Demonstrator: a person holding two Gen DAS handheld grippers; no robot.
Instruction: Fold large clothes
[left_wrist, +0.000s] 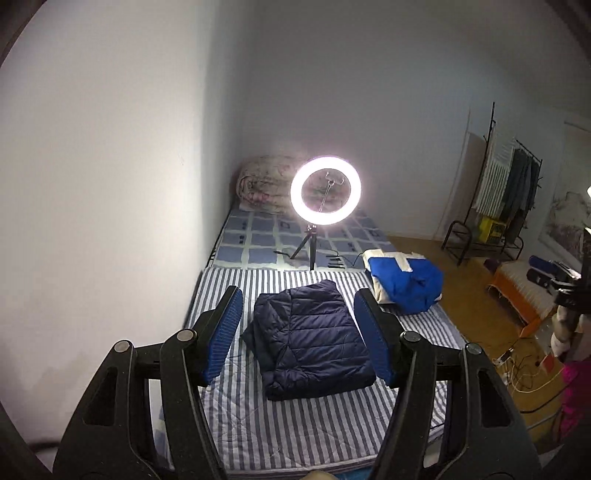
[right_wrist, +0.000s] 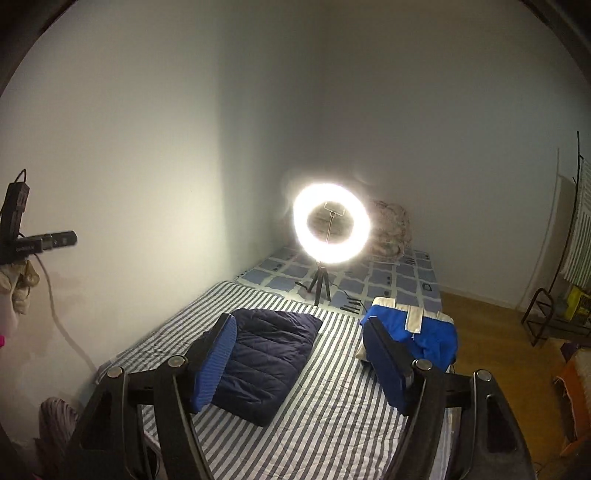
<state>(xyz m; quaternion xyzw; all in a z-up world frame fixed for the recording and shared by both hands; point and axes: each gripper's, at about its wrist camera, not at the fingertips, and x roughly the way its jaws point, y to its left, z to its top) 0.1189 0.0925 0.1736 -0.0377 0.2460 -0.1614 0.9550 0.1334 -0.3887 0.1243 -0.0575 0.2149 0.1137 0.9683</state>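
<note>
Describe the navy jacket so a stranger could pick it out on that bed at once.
Start at the bed with the striped sheet, lit by a ring light standing further back. The navy jacket lies folded in the middle of the stripes. It is dark, quilted and plain, unlike the bright blue and cream garment bundled near the bed's floor-side edge.

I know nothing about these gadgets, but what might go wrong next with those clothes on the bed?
The folded navy jacket is puffy, so a clumsy grab by the open left gripper or right gripper might undo it. The blue garment lies at the edge of the bed and might slide off. The ring light and its cable stand close behind; swinging fabric might topple it.
</note>
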